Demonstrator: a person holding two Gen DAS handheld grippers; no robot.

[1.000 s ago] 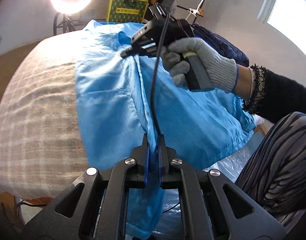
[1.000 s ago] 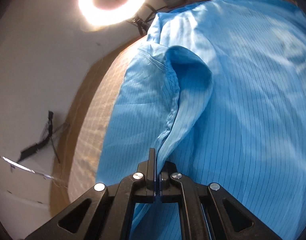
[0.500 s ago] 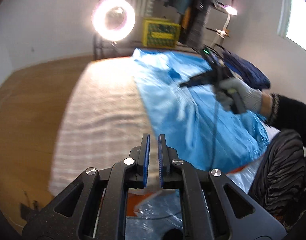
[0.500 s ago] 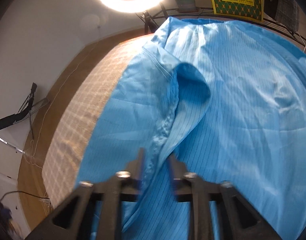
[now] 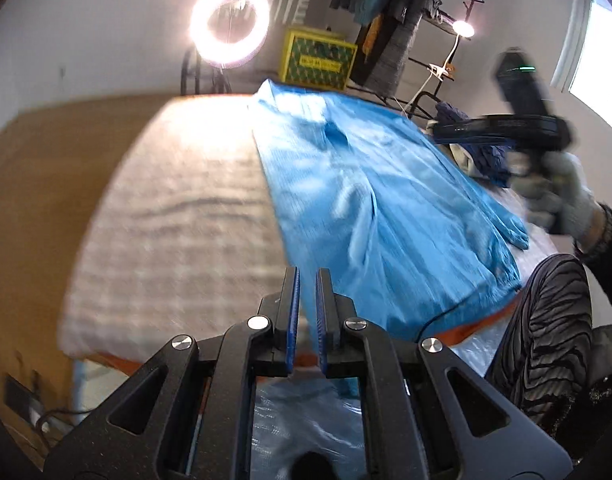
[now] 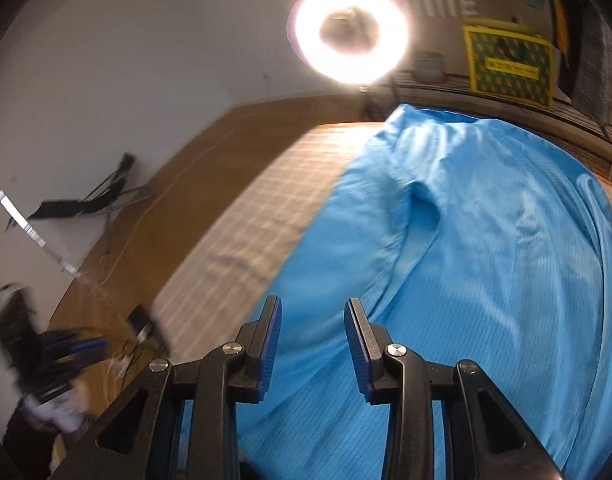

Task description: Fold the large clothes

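A large blue garment [image 5: 370, 200] lay spread flat over the right part of a bench covered with a pale checked cloth [image 5: 178, 216], its collar end toward the far edge near a glowing ring light [image 5: 229, 24]. A raised fold ran along the middle of the fabric, and one cuffed sleeve end reached the near right edge, where the hem hung a little over the side. The garment's left edge ran lengthwise down the bench, leaving the checked cloth bare on the left.

The left gripper [image 5: 308, 308] hung above the near edge of the bench, its blue-padded jaws drawn almost together with only a thin slit between them and nothing pinched there. The right gripper [image 6: 312, 340] hovered over the garment's near half; its jaws stood moderately apart and were closing, with no cloth between them, the fabric lying below. In the left wrist view that right gripper showed blurred at the upper right, held by a hand in a grey knitted glove [image 5: 562, 196] with a dark sleeve behind it.

A yellow-and-green box [image 5: 316, 60] stood against the far wall beside a rack of hanging clothes [image 5: 394, 12], and a dark blue bundle [image 5: 478, 148] sat past the garment's right edge
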